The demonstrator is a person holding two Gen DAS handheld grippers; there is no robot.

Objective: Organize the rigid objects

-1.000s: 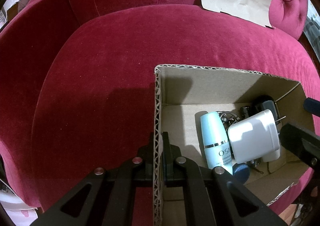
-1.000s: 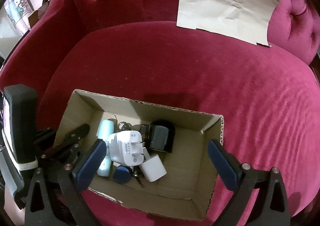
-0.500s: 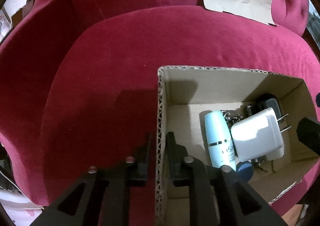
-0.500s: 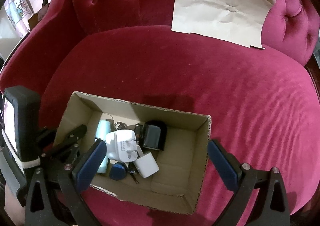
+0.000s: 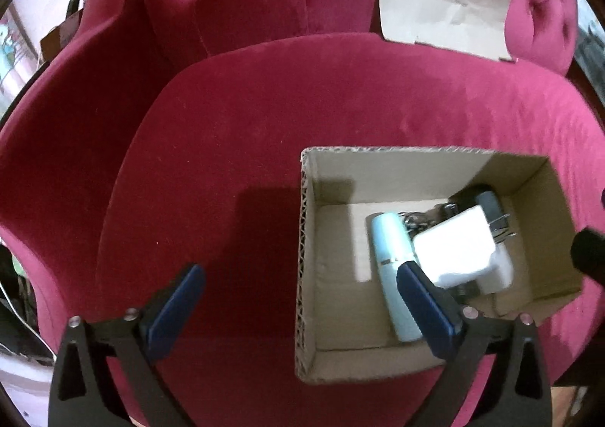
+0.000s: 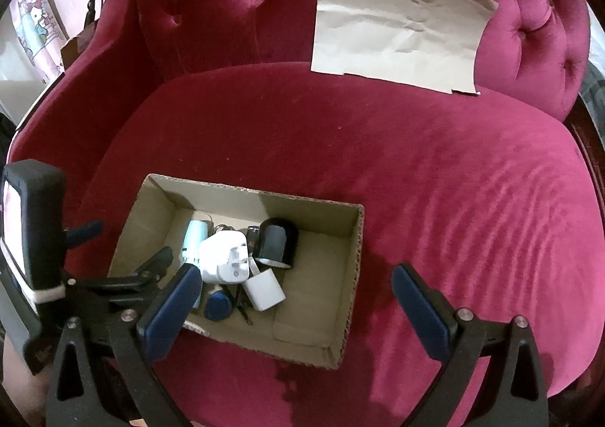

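Cardboard box (image 6: pixel 351 275) is seen resting open on the red velvet sofa seat (image 6: pixel 435 177). One pale blue bottle (image 5: pixel 393 268), one large white plug adapter (image 6: pixel 223 256), one small white charger cube (image 6: pixel 264 289), one black charger (image 6: pixel 278 243), one dark blue round cap (image 6: pixel 218 306) and some metal keys, only partly seen, are held inside, crowded toward its left half. One creased sheet of brown paper (image 6: pixel 401 37) is leaned against the tufted backrest at the far side. The left gripper (image 5: pixel 300 308) is held with fingers spread wide, straddling the box's left wall. The right gripper (image 6: pixel 293 298) is likewise spread, nothing pinched, above the box's near edge.
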